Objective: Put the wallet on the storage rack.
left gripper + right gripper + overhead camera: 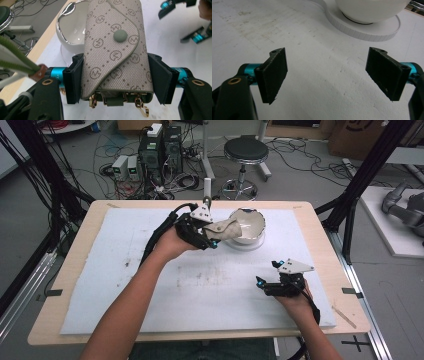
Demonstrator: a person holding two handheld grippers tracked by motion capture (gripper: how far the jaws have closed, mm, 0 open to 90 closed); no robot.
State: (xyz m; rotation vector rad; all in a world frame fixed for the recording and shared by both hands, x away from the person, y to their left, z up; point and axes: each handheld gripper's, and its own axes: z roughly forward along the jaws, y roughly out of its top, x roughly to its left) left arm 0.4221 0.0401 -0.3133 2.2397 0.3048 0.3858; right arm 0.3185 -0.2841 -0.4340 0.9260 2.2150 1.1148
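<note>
My left gripper (212, 236) is shut on a small beige monogram pouch (222, 230) with a snap flap (115, 47) and gold clasps at its near end. Both black pads press the pouch's sides, and it hangs over the rim of a white bowl (250, 225) with a silvery rim (72, 30). That bowl stands on a white round base (364, 30) on the white mat (150, 285). My right gripper (270, 275) rests low over the mat at the front right, open, with nothing between its pads (274, 75).
The white mat covers a wooden table (75, 245). Beyond the far edge stand a black stool (245, 152), computer boxes (160, 150) and loose cables on the floor. Black frame posts rise at both sides.
</note>
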